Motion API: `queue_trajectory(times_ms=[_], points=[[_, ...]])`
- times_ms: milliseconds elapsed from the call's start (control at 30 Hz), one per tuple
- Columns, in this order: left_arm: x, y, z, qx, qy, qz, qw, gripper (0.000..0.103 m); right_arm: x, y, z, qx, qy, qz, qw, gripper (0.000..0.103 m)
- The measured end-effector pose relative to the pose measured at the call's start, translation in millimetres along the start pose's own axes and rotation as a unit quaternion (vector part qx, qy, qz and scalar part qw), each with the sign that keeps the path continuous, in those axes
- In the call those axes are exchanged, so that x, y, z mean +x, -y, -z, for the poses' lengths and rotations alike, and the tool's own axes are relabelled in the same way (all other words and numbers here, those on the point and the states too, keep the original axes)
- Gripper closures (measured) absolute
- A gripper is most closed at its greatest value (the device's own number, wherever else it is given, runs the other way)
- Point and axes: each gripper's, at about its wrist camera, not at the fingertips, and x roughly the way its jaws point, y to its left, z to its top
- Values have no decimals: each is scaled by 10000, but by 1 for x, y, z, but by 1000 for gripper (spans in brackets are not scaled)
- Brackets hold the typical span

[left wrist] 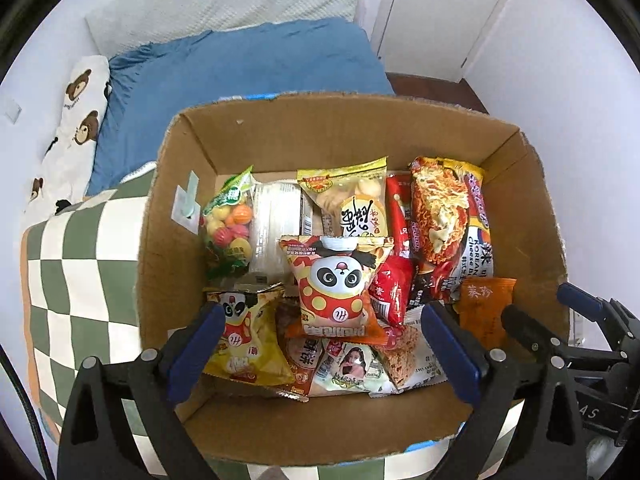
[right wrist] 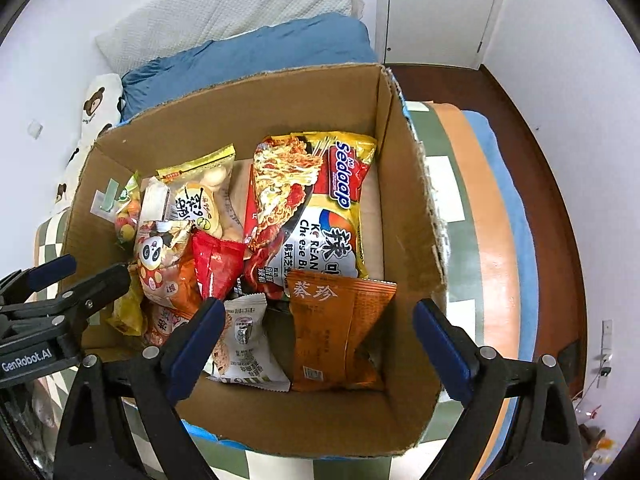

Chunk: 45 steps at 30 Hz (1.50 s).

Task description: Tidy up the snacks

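Observation:
An open cardboard box [left wrist: 280,132] [right wrist: 280,96] holds several snack packs. In the left wrist view, a red panda bag [left wrist: 340,284] lies in the middle, a yellow panda bag [left wrist: 248,340] at front left, a candy bag [left wrist: 230,224] at back left, a noodle pack [left wrist: 448,216] at right. My left gripper [left wrist: 320,344] hovers open and empty above the front of the box. In the right wrist view, my right gripper [right wrist: 316,340] is open and empty over an orange packet [right wrist: 332,328] and a white cookie pack [right wrist: 244,348]. The noodle pack [right wrist: 316,204] lies behind.
The box sits on a green-and-white checkered blanket [left wrist: 80,280] on a bed. A blue pillow [left wrist: 240,64] and a bear-print pillow [left wrist: 76,120] lie behind it. A white door [left wrist: 440,12] and dark floor [right wrist: 540,140] are at the right.

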Motion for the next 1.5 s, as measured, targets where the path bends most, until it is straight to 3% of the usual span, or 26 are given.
queue_trajectory(times_ms=[300,767,1000,1167,1500], points=[[-60,4,22,105,798,-427,9958,3,-53,0,21,54,573,68,9983,6],[-158,16,94,12,1613,-367,9862,3,-174,-5,97,-72,1454,25,9893,3],[-202,18,124,-40,1732,-167,9847,3,-236,-8,132,-134,1797,-39,9836,3],[-230,20,142,-40,1702,-233,9851,3,-277,-9,152,-150,1930,-99,9810,3],[-266,22,168,-37,1656,-313,9857,3,-322,-16,178,-277,2014,-198,9789,3]])
